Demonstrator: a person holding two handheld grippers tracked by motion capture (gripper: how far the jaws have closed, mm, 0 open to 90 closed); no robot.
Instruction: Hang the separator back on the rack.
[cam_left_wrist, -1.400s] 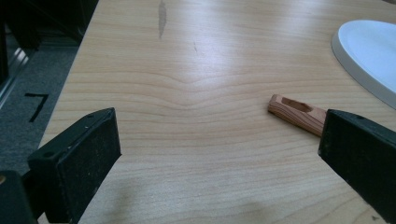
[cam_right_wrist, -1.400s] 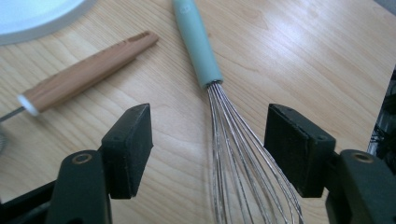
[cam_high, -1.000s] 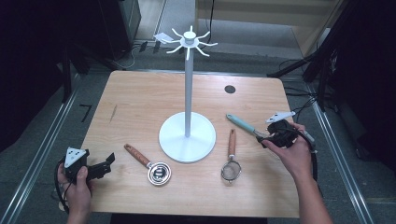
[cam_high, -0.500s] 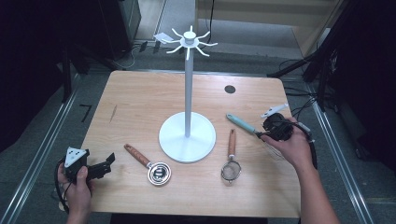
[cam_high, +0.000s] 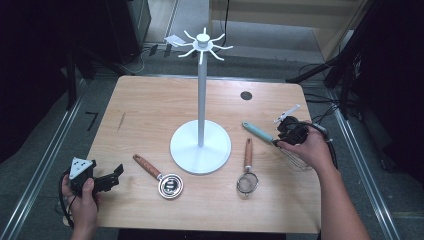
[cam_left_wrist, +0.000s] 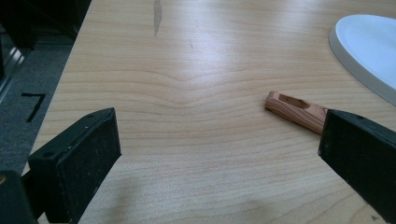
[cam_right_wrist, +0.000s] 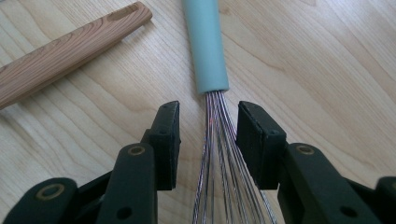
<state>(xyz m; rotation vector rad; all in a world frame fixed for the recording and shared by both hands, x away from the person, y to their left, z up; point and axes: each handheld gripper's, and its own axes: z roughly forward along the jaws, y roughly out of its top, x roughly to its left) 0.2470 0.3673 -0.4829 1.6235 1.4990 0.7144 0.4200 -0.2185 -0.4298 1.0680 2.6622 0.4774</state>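
A whisk with a teal handle (cam_high: 258, 132) lies right of the white stand's base (cam_high: 201, 150), its wires (cam_high: 299, 162) running under the right hand. My right gripper (cam_high: 286, 139) is lowered over it. In the right gripper view the gripper (cam_right_wrist: 208, 112) is open, its jaws on either side of the whisk's wires (cam_right_wrist: 215, 140) just below the teal handle (cam_right_wrist: 204, 46), with a small gap on each side. My left gripper (cam_high: 111, 178) rests at the table's front left, open wide and empty (cam_left_wrist: 219, 126). A wooden handle's end (cam_left_wrist: 294, 108) lies beyond it.
A wooden-handled strainer (cam_high: 247, 172) lies between the stand and the whisk. A wooden-handled metal scoop (cam_high: 161, 176) lies front left of the base. The stand's pole (cam_high: 201, 95) rises to a ring of hooks (cam_high: 202, 44). A dark round hole (cam_high: 245, 95) marks the far right tabletop.
My right gripper has turned and come down toward the whisk, ending astride its wires. The left gripper and the utensils have not moved.
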